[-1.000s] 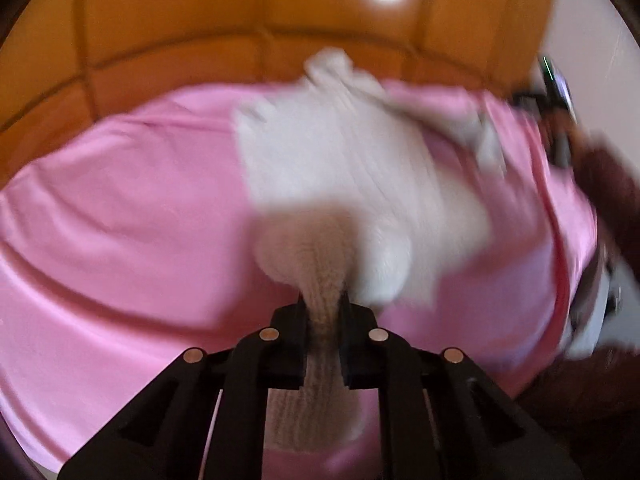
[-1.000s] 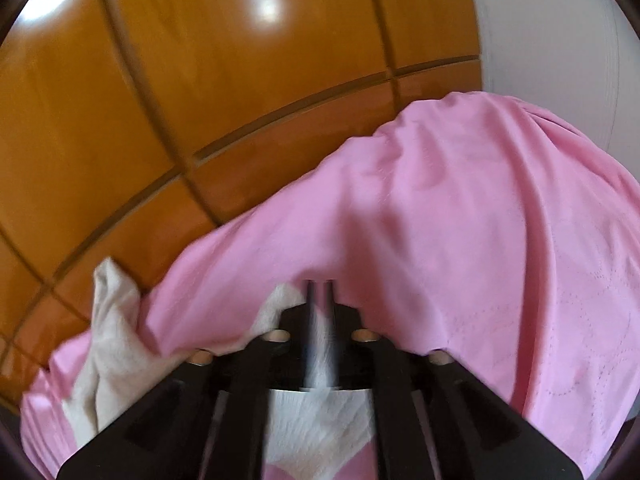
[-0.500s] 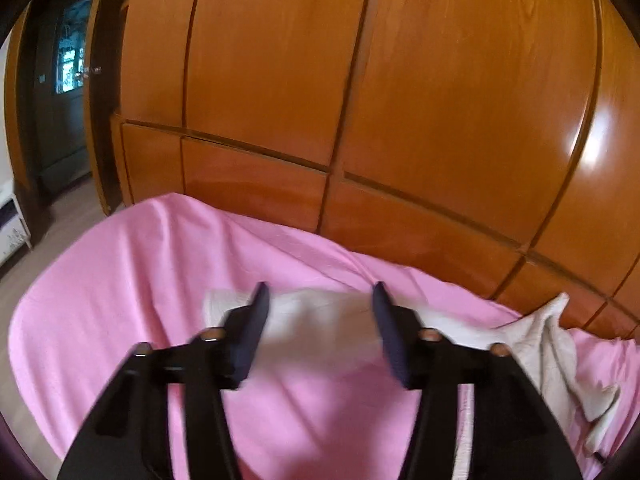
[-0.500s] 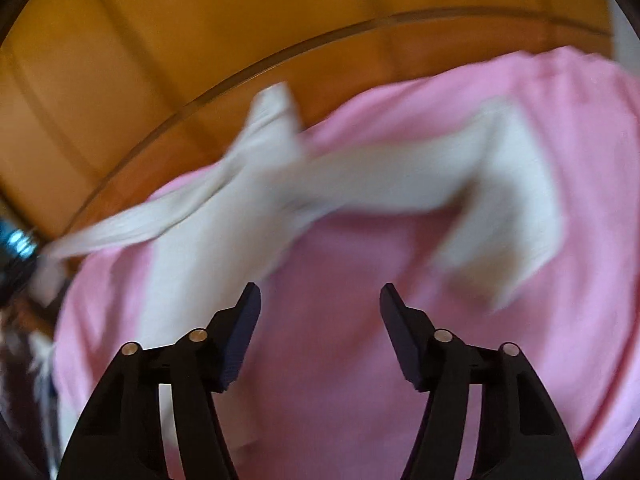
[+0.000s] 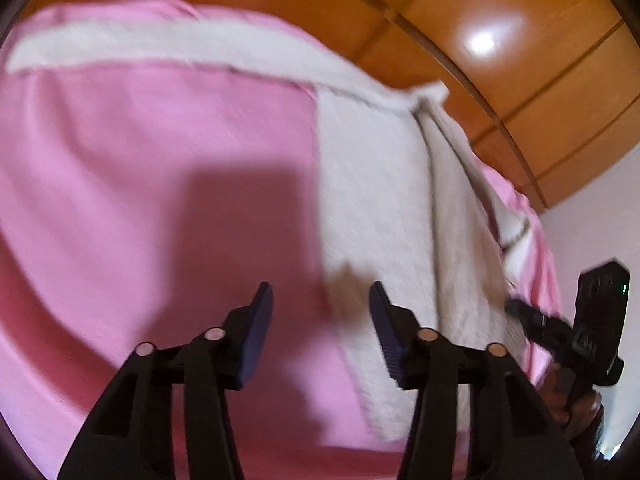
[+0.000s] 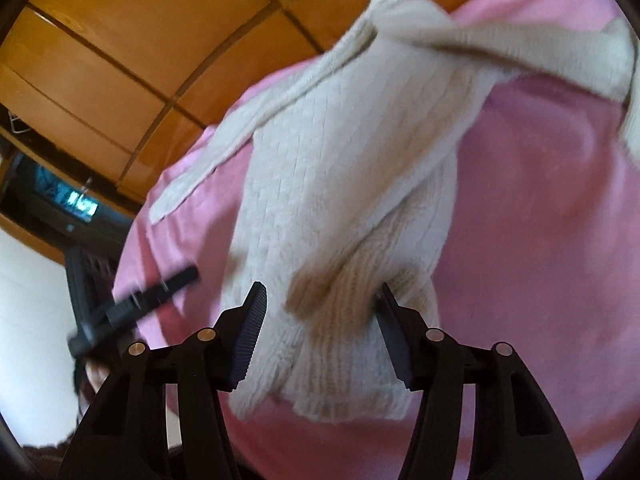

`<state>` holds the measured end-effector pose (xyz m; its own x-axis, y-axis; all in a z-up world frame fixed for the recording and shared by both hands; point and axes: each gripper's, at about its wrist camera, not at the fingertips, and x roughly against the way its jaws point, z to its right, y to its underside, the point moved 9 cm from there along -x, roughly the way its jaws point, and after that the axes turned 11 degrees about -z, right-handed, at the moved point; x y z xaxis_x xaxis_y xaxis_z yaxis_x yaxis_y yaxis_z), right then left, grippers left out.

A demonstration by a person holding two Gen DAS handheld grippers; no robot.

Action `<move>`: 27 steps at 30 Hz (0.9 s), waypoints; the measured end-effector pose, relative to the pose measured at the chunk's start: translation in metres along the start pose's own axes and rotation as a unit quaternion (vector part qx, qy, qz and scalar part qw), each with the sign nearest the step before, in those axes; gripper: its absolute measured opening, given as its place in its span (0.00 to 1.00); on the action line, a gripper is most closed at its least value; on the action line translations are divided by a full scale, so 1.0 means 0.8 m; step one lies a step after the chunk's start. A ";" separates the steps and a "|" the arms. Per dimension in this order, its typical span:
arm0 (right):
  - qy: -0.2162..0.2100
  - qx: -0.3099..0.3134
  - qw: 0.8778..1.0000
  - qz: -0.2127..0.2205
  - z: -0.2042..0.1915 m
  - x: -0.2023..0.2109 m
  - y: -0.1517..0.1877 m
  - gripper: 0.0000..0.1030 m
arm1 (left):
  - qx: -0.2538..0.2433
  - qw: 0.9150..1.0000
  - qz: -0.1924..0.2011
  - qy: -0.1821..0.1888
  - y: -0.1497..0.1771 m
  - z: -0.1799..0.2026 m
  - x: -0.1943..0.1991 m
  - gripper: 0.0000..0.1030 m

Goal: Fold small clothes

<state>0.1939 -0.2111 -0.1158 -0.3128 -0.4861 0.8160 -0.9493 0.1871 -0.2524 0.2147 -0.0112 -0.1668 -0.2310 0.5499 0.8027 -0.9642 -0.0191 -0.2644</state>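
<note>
I have both grippers hanging over the sweater [image 6: 344, 168], a cream knit lying on the pink sheet [image 6: 540, 208] in front of the wooden wardrobe [image 6: 132, 28]; neither holds anything. My left gripper [image 5: 320, 320] has its jaws spread wide, over the sheet just beside the sweater's long edge; my right gripper [image 6: 320, 312] is likewise spread, jaws straddling the ribbed hem nearest me without pinching it. The sweater lies roughly flat, one sleeve trailing out toward the wardrobe, the other crossing its far end; part of the body looks doubled over near the hem. I judge this the pause between folds: cloth laid down, next grasp not yet taken. Next I would bring a sleeve in over the body, so each gripper must drop onto an edge and close on one layer only, not the sheet beneath.
</note>
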 end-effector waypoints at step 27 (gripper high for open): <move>0.021 0.074 0.992 0.103 -0.049 0.110 -0.028 0.06 | -0.044 0.995 0.077 0.046 -0.022 0.066 0.099 0.04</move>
<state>0.1885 -0.2248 -0.0180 -0.5023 -0.4142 0.7590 -0.8603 0.1510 -0.4869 0.2064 -0.0115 -0.0702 -0.3574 0.6210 0.6976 -0.9023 -0.0369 -0.4294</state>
